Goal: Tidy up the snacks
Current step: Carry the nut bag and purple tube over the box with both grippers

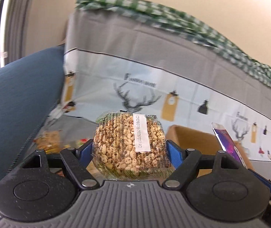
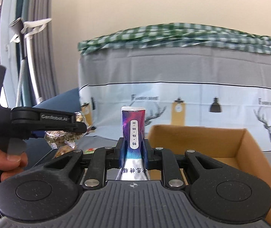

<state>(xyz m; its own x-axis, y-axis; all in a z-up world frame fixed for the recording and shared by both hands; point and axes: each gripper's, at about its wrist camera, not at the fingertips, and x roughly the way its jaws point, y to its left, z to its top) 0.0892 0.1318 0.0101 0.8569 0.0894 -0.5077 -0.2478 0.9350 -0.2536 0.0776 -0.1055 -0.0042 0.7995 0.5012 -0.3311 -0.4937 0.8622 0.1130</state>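
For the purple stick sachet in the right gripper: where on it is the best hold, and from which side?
Across the narrow width of the purple stick sachet, below its crimped top seal, pads on the two long edges, as the right gripper does now. It is long and slim, so a mid-body hold from below leaves its top end free to lead into the cardboard box.

Cardboard box right of sachet, before draped cloth.

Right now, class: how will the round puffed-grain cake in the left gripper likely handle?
The puffed-grain cake looks airy, so probably light for its size. Its glossy wrapper may slip against the blue fingers. Puffed grains likely crumble under a hard squeeze.
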